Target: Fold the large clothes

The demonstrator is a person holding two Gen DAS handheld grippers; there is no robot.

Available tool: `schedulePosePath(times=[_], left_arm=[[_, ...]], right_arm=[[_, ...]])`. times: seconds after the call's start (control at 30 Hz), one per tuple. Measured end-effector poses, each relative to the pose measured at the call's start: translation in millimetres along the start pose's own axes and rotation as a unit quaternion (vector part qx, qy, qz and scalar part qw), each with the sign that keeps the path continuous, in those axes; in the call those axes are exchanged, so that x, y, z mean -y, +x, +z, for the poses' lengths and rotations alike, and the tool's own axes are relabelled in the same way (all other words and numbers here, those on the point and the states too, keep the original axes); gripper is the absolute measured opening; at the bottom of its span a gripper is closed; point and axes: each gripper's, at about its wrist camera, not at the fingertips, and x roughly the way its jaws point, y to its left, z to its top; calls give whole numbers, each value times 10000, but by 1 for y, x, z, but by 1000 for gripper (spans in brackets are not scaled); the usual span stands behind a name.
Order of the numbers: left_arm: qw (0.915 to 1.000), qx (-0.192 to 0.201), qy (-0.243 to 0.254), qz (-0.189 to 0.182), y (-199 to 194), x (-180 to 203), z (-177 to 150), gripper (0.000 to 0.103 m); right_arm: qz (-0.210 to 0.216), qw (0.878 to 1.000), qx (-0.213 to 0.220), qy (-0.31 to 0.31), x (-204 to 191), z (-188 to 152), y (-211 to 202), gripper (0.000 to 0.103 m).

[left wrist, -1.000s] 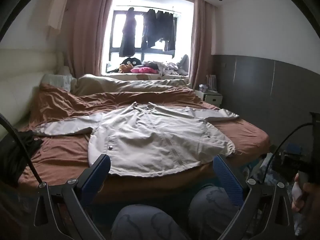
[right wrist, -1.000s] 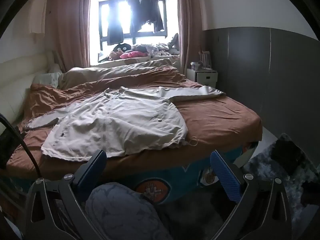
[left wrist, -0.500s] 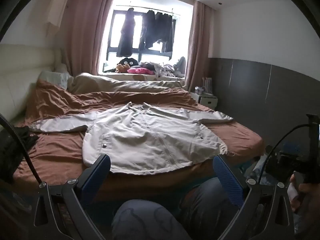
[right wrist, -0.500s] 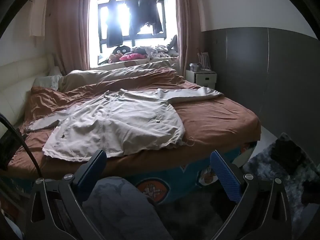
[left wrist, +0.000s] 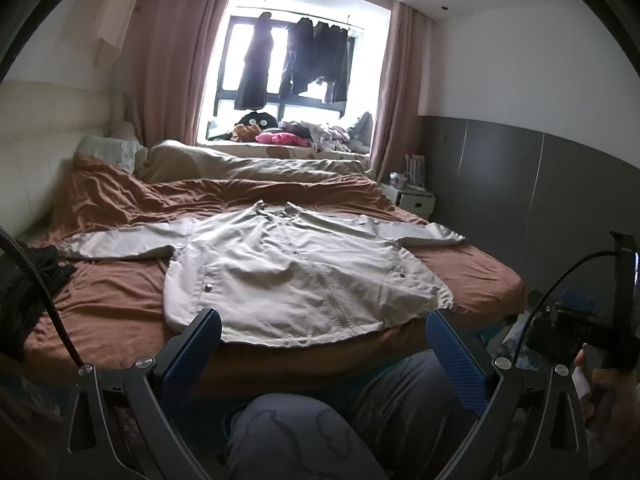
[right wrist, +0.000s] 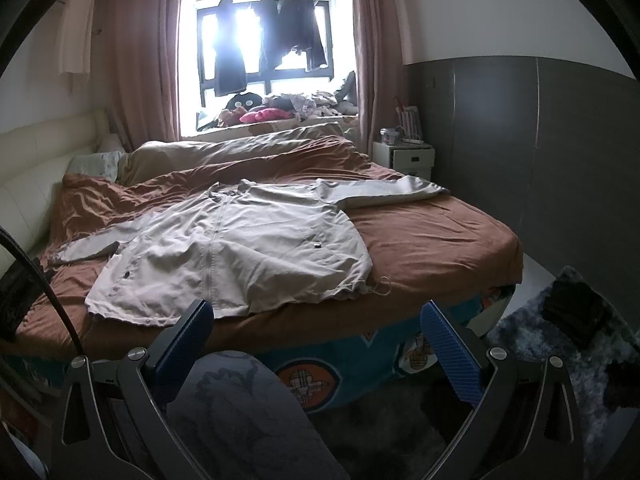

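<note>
A pale beige zip jacket [left wrist: 296, 268] [right wrist: 240, 248] lies flat and face up on the brown bed cover [left wrist: 104, 304] [right wrist: 432, 240], both sleeves spread out to the sides and the hem toward me. My left gripper [left wrist: 322, 340] hangs open before the hem, short of the bed, nothing between its blue pads. My right gripper [right wrist: 316, 332] is open too, held off the bed's near edge, below the jacket's right hem corner. A person's knees [left wrist: 304, 432] [right wrist: 240, 412] in grey patterned trousers show under both grippers.
A dark garment [left wrist: 24, 292] lies at the bed's left edge. Crumpled duvet [left wrist: 240, 168] and pillows fill the far half. A white bedside table [right wrist: 412, 156] stands at the right wall, a shaggy rug with a dark item [right wrist: 572, 312] on the floor. A hand with the other gripper [left wrist: 592, 340] shows at right.
Both views have shifted slightly upward and back; the jacket sits a little lower and farther in them. The jacket itself has not moved, and both grippers stay open.
</note>
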Motion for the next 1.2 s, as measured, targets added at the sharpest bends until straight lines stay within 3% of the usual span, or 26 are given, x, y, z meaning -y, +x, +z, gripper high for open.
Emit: schedulePosePath(times=[1.0,1.2], left_arm=[[10000,-8,81,45,-9,9,1,103],[9999,-83,-89,82,-13,4,2,103]], right_arm=[[82,9998,128,98,-1,0,-6,103],[114,9999,44,119,0,0,1,103]])
